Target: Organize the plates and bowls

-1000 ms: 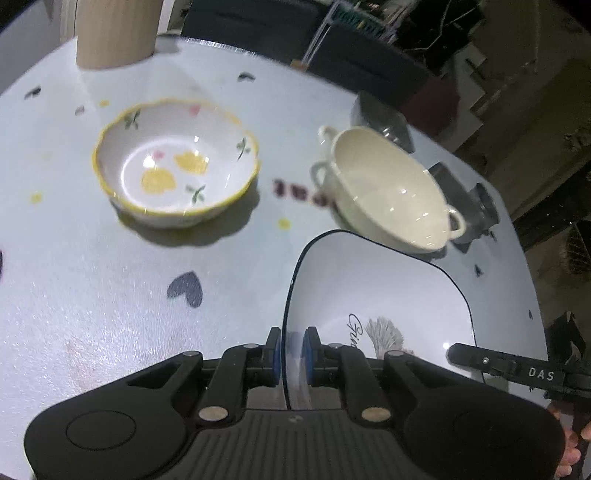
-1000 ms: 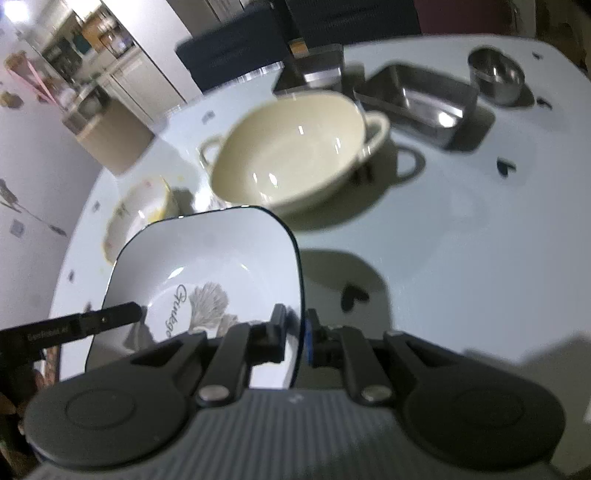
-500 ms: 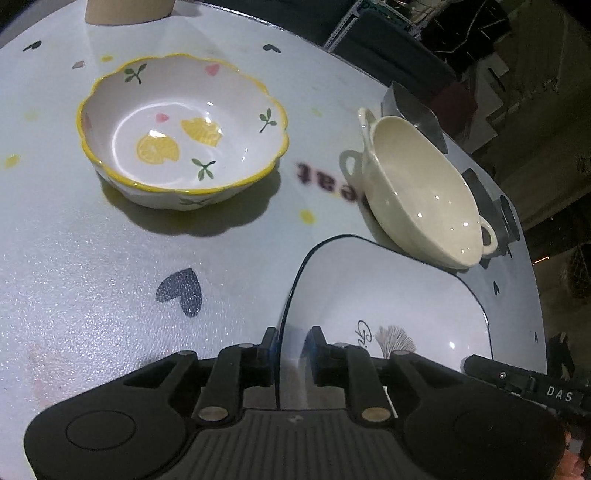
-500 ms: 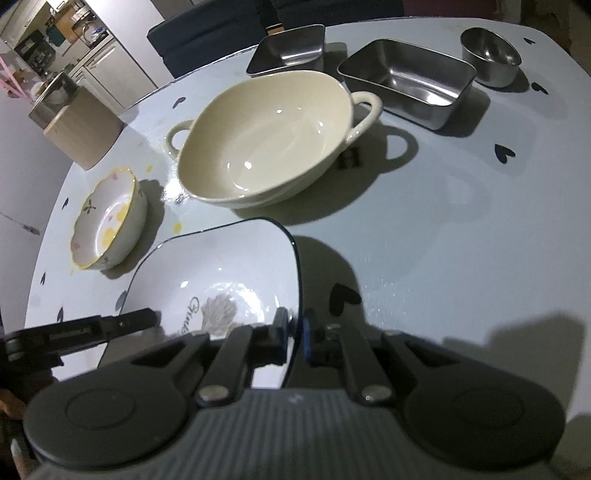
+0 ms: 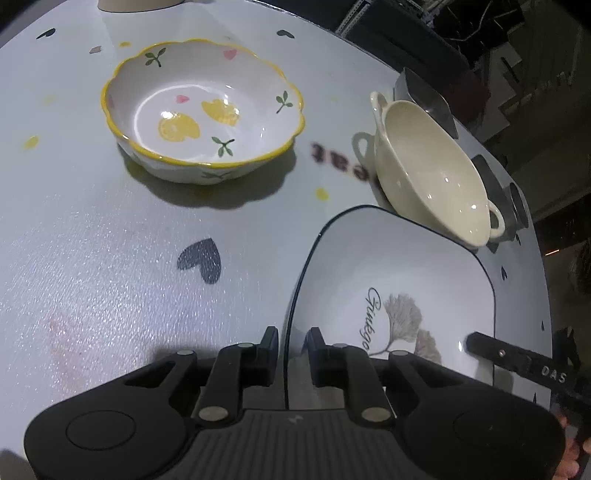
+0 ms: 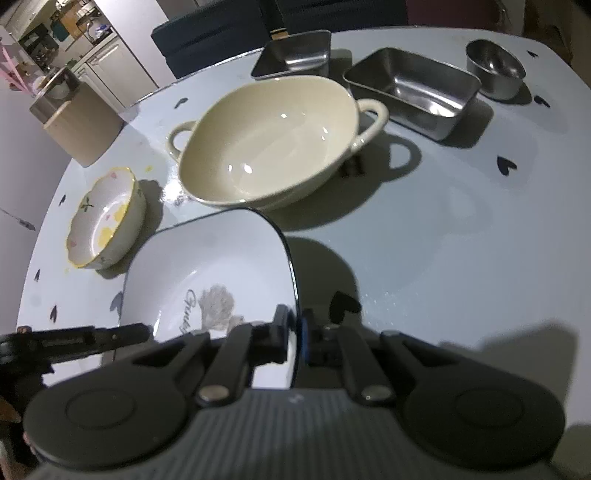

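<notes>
A square white plate (image 5: 388,266) with a dark rim and a ginkgo print lies low over the pale table (image 5: 92,258), held between both grippers. My left gripper (image 5: 293,338) straddles the plate's left rim with small gaps at both pads, so it is open. My right gripper (image 6: 293,321) is shut on the opposite rim of the plate (image 6: 214,258). A yellow-rimmed flowered bowl (image 5: 199,110) stands at the far left. Just beyond the plate sits a cream two-handled bowl (image 5: 424,162), whose near side the plate's far corner hides in the left wrist view.
Behind the cream bowl (image 6: 269,144) stand a rectangular steel tray (image 6: 410,88), a square steel container (image 6: 295,55) and a small steel cup (image 6: 495,68). A beige box (image 6: 81,122) sits at the table's far left edge. Dark chairs (image 6: 207,29) stand beyond the table.
The plate and both grippers have come down closer to the table. The left jaws, pressed on the rim a second ago, now stand slightly apart from it.
</notes>
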### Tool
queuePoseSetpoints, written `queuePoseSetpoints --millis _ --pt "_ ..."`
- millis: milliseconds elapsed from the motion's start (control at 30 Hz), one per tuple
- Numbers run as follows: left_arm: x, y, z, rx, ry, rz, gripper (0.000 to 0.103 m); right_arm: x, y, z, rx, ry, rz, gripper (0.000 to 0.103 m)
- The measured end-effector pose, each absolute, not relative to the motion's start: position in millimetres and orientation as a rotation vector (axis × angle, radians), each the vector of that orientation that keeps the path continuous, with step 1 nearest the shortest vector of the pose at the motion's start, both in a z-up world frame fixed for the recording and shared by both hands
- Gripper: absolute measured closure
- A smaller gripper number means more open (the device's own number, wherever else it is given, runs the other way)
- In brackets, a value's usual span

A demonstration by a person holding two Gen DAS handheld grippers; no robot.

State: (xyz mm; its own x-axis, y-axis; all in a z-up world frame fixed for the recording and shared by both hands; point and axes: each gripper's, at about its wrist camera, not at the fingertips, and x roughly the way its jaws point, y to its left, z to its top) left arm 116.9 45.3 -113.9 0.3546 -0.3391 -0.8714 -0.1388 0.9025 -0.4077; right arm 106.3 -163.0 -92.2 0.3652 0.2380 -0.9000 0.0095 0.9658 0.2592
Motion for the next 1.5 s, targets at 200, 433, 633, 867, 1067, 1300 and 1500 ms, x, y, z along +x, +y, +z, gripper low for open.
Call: queuePoseSetpoints --millis 200,433,633,867,1067,1300,1500 --pt "115.3 37.6 -107.9 -0.423 1.201 -0.157 0.087 108.5 -161.7 -101.3 0.216 1.218 0.133 0.092" --pt "115.4 31.1 -105.3 -0.381 1.198 -0.174 0.087 114.6 -161.3 -109.1 0.195 1.229 0.129 0.089" --pt "116.5 28.9 -106.4 -0.335 1.204 -0.17 0.087 113.8 -159.0 -108.8 0.177 1.218 0.139 0.088" --pt "117.5 26.0 -107.2 -0.3 1.214 -0.172 0.072 108.9 -157.4 -106.6 0.141 1.207 0.162 0.069" --pt "115.8 23.0 -104.7 -0.251 1.2 -0.158 0.026 102.0 -163.2 -104.4 0.129 1.185 0.18 0.038" --pt "113.4 19.7 -82.0 -0.18 1.104 -0.16 0.004 92.4 -174.5 -95.6 0.128 1.139 0.209 0.0" --pt "125.8 17.8 -49.6 -0.136 0.976 -0.19 0.0 97.6 -197.7 -70.7 0.184 1.016 0.168 0.0"
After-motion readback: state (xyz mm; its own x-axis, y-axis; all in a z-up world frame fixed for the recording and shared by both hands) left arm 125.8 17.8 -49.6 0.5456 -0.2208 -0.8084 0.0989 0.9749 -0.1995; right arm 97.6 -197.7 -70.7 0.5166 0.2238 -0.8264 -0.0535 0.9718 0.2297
